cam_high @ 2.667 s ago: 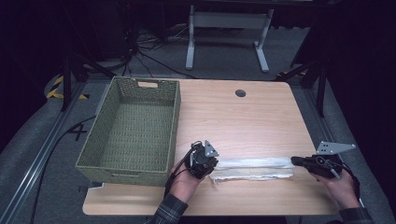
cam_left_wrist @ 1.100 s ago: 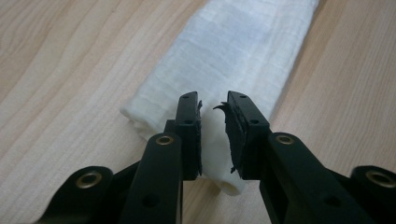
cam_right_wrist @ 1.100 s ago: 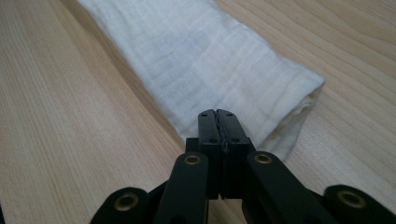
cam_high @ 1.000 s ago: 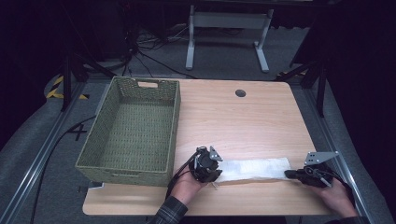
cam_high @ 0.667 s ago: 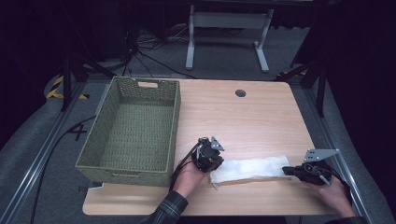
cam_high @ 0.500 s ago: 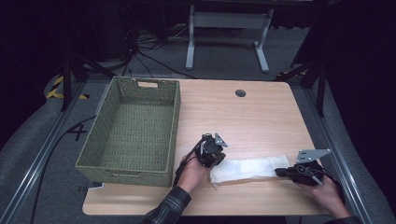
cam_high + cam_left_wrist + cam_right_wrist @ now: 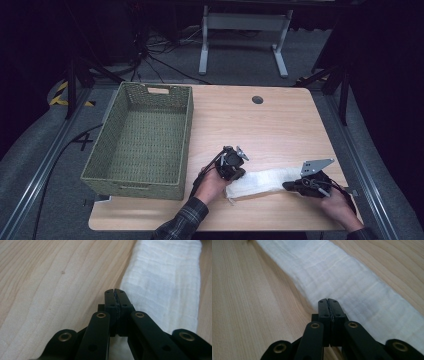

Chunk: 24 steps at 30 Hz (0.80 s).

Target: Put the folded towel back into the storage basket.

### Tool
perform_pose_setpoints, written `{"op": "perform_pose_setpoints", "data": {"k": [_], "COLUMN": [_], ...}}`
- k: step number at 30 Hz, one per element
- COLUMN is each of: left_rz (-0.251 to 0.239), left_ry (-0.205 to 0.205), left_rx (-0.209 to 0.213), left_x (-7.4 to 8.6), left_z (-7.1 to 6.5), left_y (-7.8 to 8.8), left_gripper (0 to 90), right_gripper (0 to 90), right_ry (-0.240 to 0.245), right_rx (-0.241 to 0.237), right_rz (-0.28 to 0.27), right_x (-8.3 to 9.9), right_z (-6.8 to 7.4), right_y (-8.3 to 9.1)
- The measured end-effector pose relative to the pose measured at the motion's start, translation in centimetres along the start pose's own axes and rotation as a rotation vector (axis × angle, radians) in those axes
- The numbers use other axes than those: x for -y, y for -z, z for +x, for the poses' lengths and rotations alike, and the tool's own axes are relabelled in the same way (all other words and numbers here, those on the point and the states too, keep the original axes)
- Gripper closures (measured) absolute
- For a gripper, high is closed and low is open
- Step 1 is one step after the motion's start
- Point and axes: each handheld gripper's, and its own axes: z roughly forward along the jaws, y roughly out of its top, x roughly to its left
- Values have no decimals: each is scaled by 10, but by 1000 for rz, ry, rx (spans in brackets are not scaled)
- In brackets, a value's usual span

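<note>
1. Cloth (image 7: 262,181): white, gauzy, folded into a narrow strip. It lies flat on the wooden table (image 7: 280,125) near the front edge, running left to right between the person's two hands.
2. Left gripper (image 7: 233,170) sits at the strip's left end. In the left gripper view its jaws are pressed fully together, with the tips over the strip's long edge. I see no fabric between the pads. Whether a thin layer is pinched, I cannot tell.
3. Right gripper (image 7: 290,186) sits at the strip's right end, low and nearly level with the table. In the right gripper view its jaws are likewise pressed together, tips at the cloth's near edge (image 7: 319,290). Again no fold is visibly caught.
4. Woven green basket (image 7: 142,137) stands at the table's left side, well apart from the cloth, with nothing inside that I can see.
5. Judgement on the step in hand: folding. The strip looks already narrowed lengthwise, and both hands are set at its ends, as if to take hold or to press the crease down.
6. Judgement on the next move: if the ends are to be brought together, each gripper needs a sure pinch on its end, since this thin fabric slips easily. One end would then be lifted over the other with the edges kept square.
7. Likely destination afterwards is the basket, though that is only a guess from the layout.
</note>
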Motion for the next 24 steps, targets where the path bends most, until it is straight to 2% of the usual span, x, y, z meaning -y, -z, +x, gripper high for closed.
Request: {"op": "perform_pose_setpoints", "data": {"k": [4,10,16,18,20,21,24], "left_rz": [17,1,5,3,16,2,11], "left_ry": [-6,9,8,-6,-10,-8,-16], "left_rx": [15,38,54,51,63,62,74], "left_x": [5,15,23,24,25,27,28], "left_z": [-4,-9,-16,-17,-22,-24,-32], "left_y": [4,8,13,14,15,14,14], "left_gripper": [893,886,885,886,886,887,886], "right_gripper": [899,899,900,899,900,899,900], "right_ry": [-2,-7,-26,-20,-22,-21,-5], "right_rx": [7,22,18,22,24,24,30], "right_rz": [1,-3,-18,-20,-23,-23,-28], "right_x": [-3,-10,-22,-24,-28,-30,-36], "right_z": [-3,-10,-22,-24,-27,-28,-30], "right_y": [-2,-7,-18,-19,-23,-25,-30]}}
